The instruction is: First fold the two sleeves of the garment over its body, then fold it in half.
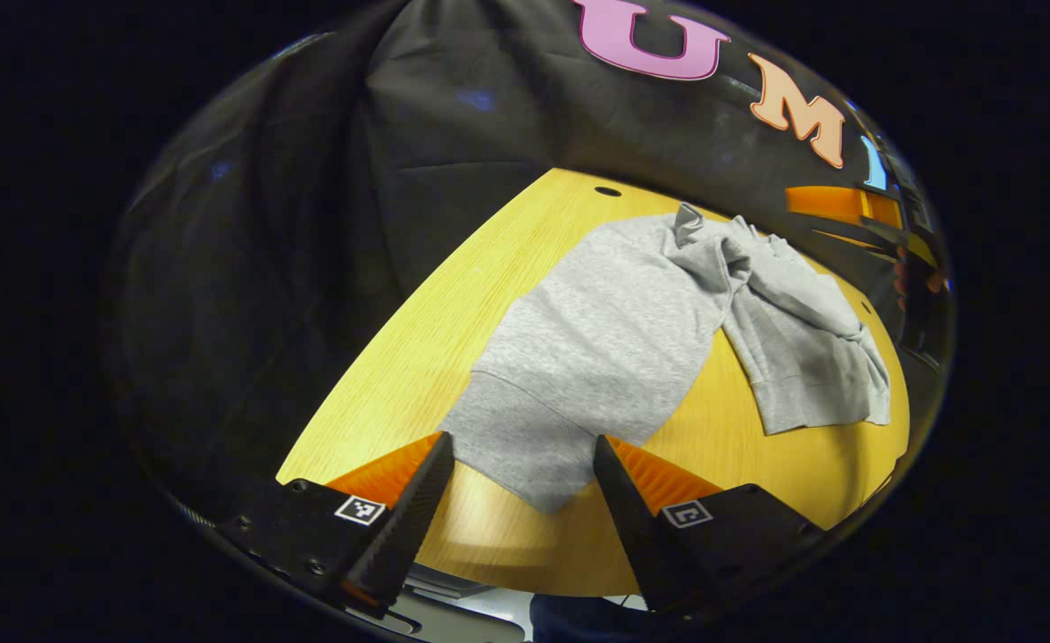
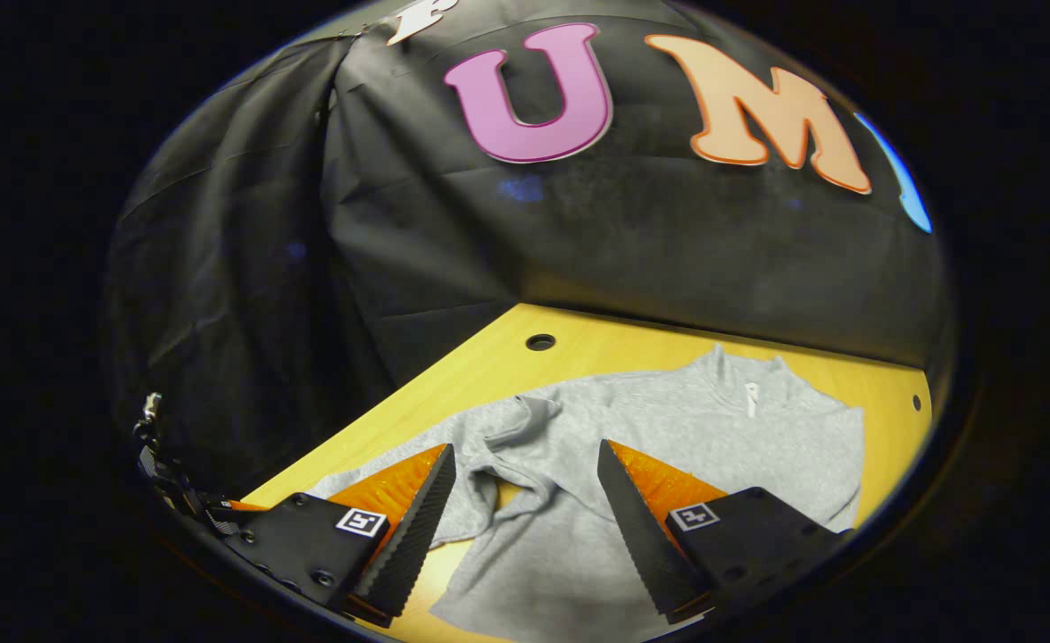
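Observation:
A grey sweatshirt (image 1: pixel 614 339) lies on the yellow wooden table (image 1: pixel 418 357). Its hem points toward my left gripper (image 1: pixel 523 460), which hovers open just above the hem's edge, holding nothing. One sleeve (image 1: pixel 802 348) lies crumpled and spread out to the right of the body. In the right gripper view the same sweatshirt (image 2: pixel 668 438) shows its collar at the far side and a bunched sleeve (image 2: pixel 507 429) at the left. My right gripper (image 2: pixel 525 469) is open above the garment near that sleeve, with nothing between its fingers.
Black cloth walls close the booth behind and to the left of the table. A small round hole (image 2: pixel 540 342) sits in the tabletop near the far edge. The other gripper's orange part (image 1: pixel 837 210) and a hand show at the far right of the left gripper view.

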`<move>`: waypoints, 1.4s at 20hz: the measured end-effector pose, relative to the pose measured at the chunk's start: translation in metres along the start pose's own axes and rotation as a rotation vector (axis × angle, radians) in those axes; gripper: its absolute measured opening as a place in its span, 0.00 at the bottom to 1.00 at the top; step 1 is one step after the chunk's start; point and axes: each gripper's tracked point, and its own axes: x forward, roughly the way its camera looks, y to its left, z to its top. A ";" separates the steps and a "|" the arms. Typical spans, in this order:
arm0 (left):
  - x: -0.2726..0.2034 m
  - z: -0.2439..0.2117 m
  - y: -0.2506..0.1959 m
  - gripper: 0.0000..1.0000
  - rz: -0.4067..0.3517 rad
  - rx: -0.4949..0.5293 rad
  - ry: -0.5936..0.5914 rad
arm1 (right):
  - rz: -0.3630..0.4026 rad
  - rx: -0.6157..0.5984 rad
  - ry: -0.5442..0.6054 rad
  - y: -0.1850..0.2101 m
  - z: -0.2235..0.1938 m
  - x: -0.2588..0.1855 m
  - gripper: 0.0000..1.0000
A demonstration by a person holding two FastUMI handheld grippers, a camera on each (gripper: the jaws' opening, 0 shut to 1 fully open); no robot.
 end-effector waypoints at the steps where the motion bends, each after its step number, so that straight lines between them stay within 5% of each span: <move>1: 0.000 0.000 -0.001 0.95 0.001 0.000 0.007 | -0.021 0.013 -0.005 -0.009 0.001 -0.010 0.96; 4: 0.003 0.001 -0.005 0.89 -0.010 0.000 0.003 | -0.090 0.063 -0.020 -0.040 -0.001 -0.046 0.99; 6: 0.008 0.004 -0.009 0.76 -0.019 -0.016 -0.004 | -0.137 0.086 -0.026 -0.061 -0.004 -0.066 0.99; 13: 0.016 0.011 -0.020 0.15 -0.073 -0.094 0.037 | -0.254 0.142 -0.029 -0.112 -0.015 -0.121 0.99; 21: 0.017 0.020 -0.028 0.00 -0.056 -0.186 0.015 | -0.343 0.144 -0.068 -0.152 -0.012 -0.182 0.99; 28: -0.006 0.074 -0.089 0.00 -0.180 -0.291 -0.062 | -0.372 0.181 -0.086 -0.182 -0.020 -0.210 0.96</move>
